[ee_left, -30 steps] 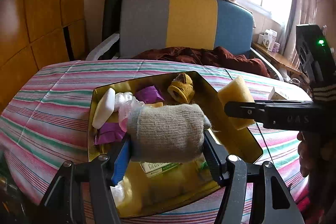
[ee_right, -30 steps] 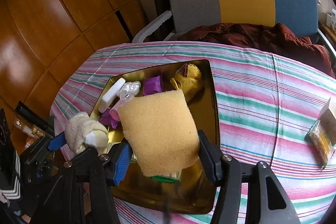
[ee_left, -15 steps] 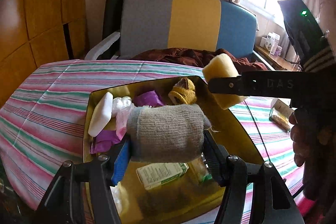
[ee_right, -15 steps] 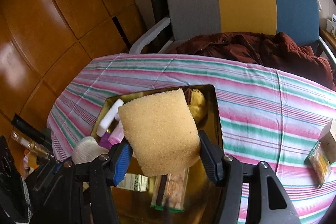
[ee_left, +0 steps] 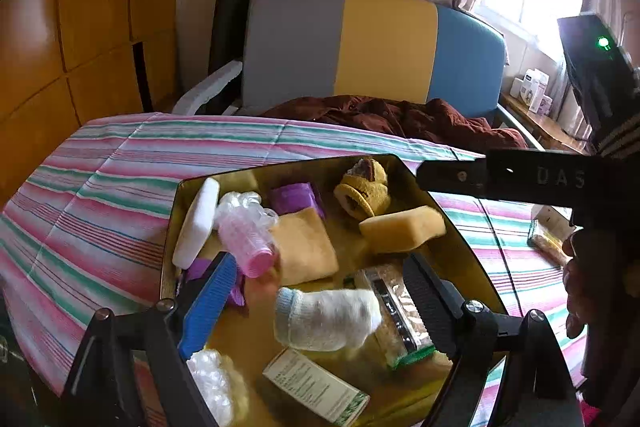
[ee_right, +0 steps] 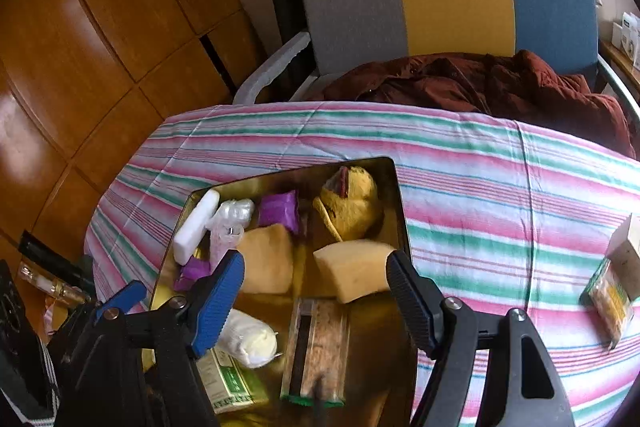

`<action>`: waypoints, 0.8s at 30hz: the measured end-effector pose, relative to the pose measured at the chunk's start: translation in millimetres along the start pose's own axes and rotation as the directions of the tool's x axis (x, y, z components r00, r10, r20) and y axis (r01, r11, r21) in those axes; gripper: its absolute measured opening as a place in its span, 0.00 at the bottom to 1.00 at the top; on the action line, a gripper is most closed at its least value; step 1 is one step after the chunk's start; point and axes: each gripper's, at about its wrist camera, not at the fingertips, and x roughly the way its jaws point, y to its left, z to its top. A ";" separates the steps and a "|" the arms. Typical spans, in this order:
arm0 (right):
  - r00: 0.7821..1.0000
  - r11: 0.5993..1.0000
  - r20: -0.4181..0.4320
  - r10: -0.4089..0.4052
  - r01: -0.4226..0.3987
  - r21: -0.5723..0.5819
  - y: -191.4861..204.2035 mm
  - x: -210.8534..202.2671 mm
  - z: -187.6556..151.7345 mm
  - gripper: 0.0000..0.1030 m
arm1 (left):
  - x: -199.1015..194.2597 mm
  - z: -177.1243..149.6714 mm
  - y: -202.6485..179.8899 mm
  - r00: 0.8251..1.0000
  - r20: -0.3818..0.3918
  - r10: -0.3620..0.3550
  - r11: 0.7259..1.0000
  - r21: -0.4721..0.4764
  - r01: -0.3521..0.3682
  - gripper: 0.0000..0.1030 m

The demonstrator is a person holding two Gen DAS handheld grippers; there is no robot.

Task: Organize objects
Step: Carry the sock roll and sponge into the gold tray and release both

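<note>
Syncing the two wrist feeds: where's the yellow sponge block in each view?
Left wrist: yellow sponge block right of centre, inside the gold tray, just below the yellow knitted slipper.
Right wrist: yellow sponge block at centre, in the tray beside its right wall, between the open fingers of the right gripper.
Shared landmark: the yellow knitted slipper, directly beyond the sponge in both views.

Glossy gold metal tray (ee_right: 400, 211) holds a porous foam sponge (ee_right: 352, 273) and knitted sock (ee_left: 326, 319) on striped cloth (ee_right: 500, 187).
</note>
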 end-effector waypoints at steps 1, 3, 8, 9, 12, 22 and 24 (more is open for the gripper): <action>1.000 1.000 -0.003 -0.001 0.001 0.000 0.0 -1.1 -4.4 0.72 | -2.3 -1.5 0.7 1.000 0.004 0.006 1.000 0.000 -0.006 0.83; 1.000 1.000 -0.009 -0.003 0.003 -0.001 0.4 -2.1 -10.4 0.72 | -6.3 -4.1 1.5 1.000 0.006 0.014 1.000 0.001 -0.014 0.83; 1.000 0.999 -0.010 -0.025 0.025 -0.031 7.7 -6.7 -29.4 0.72 | -18.9 -10.9 5.8 0.999 0.022 0.030 1.000 -0.005 -0.030 0.85; 1.000 0.999 -0.009 -0.029 0.028 -0.037 8.4 -7.7 -31.9 0.72 | -21.2 -11.9 6.1 0.999 0.024 0.033 0.999 -0.003 -0.033 0.85; 0.999 0.997 0.000 -0.048 0.048 -0.062 13.8 -10.9 -40.1 0.72 | -28.2 -14.4 7.1 0.999 0.034 0.042 0.999 0.001 -0.042 0.85; 0.992 0.987 0.035 -0.121 0.124 -0.101 15.3 -25.4 -65.2 0.72 | -41.8 -22.9 2.3 0.998 0.050 0.045 0.999 0.023 -0.047 0.86; 0.991 0.987 0.037 -0.126 0.129 -0.095 11.9 -28.4 -68.5 0.72 | -43.4 -25.0 -1.3 0.998 0.051 0.043 0.998 0.032 -0.045 0.86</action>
